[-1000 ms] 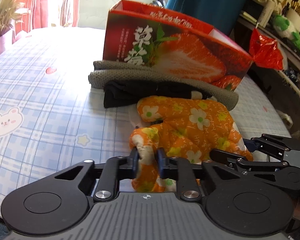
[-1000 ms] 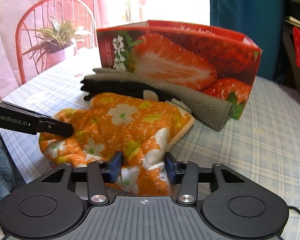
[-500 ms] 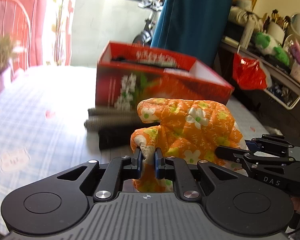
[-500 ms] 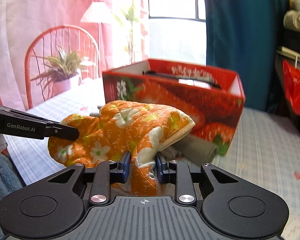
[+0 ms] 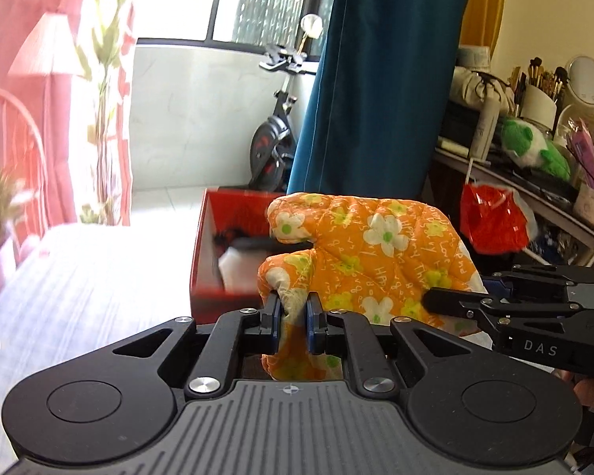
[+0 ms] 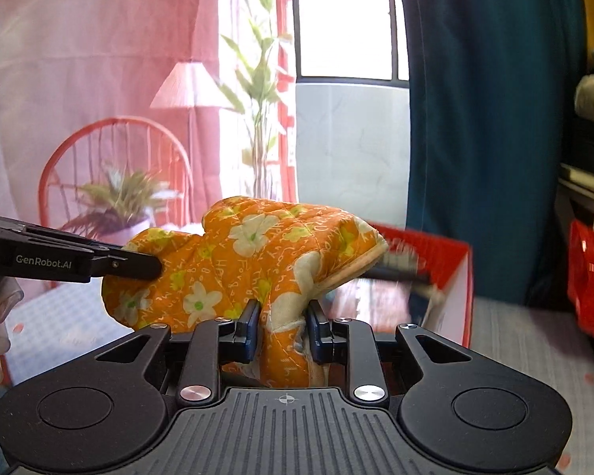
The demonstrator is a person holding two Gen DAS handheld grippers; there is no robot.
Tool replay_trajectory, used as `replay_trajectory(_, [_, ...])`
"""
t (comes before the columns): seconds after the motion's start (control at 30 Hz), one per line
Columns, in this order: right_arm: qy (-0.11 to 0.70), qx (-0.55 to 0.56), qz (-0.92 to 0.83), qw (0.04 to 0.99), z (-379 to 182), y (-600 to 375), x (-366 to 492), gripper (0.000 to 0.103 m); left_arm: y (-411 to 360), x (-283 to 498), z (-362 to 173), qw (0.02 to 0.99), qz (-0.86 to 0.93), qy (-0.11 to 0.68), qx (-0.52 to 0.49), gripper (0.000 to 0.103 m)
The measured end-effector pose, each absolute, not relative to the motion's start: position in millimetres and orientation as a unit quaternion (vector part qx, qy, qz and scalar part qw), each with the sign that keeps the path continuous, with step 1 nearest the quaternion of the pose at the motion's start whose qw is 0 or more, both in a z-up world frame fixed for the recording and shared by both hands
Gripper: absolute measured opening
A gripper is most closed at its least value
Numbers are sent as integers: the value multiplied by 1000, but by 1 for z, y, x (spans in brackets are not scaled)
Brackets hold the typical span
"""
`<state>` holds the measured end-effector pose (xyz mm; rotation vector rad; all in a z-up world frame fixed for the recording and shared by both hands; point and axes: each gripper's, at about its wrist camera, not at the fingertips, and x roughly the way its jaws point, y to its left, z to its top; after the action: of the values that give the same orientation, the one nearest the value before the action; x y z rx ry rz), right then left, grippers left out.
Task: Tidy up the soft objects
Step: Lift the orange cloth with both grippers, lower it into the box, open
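Note:
An orange oven mitt with white flowers (image 5: pixel 376 249) hangs in the air between both grippers. My left gripper (image 5: pixel 293 308) is shut on its thumb end. My right gripper (image 6: pixel 283 318) is shut on its cuff edge; the mitt (image 6: pixel 253 261) fills the middle of the right wrist view. The red strawberry box (image 5: pixel 210 253) stands open behind and below the mitt, with dark and white things inside. It also shows in the right wrist view (image 6: pixel 435 273). The grey and black cloths are hidden.
The table with the blue checked cloth (image 5: pixel 79 308) lies below. A red plastic bag (image 5: pixel 491 221) hangs at the right by a cluttered shelf (image 5: pixel 534 166). A teal curtain (image 5: pixel 376 79) and an exercise bike (image 5: pixel 273 138) stand behind. A red chair and potted plant (image 6: pixel 118 198) are at the left.
Both grippers have lifted the mitt off the table and carried it up toward the open box. The right gripper's jaws closed on the cuff. The cloths dropped out of view.

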<state>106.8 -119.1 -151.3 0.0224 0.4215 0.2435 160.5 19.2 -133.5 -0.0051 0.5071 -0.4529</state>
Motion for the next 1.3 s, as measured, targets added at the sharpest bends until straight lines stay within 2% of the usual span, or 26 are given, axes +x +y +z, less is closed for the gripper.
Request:
replay_trajectory(0.33, [215,16,101,971,-134,-149,183,23,-6,236,-114,941,-221,257,9,13])
replay_trajectory(0.73, [259,26,77,963,-169,-152,239,23,-18,294,-145,927,-202,313,30,14])
replay_trajectory(0.93, [293,29,81,952,-192,-149,251,23,-22,305,-159,922,-192,332,56,24])
replay_trajectory(1.0, [302,24,83,949,-195,-148,253,23,-22,306,-160,923,-189,330,64,31])
replay_trajectory(1.07, [311,22,83,946,-198,-148,255,23,-19,305,-158,926,-187,323,61,46])
replay_trajectory(1.1, [315,23,85,945,-199,-148,255,23,-18,305,-156,927,-187,321,58,49])
replay_trajectory(1.3, [322,31,88,942,-197,-149,259,23,-12,304,-145,933,-180,306,54,52])
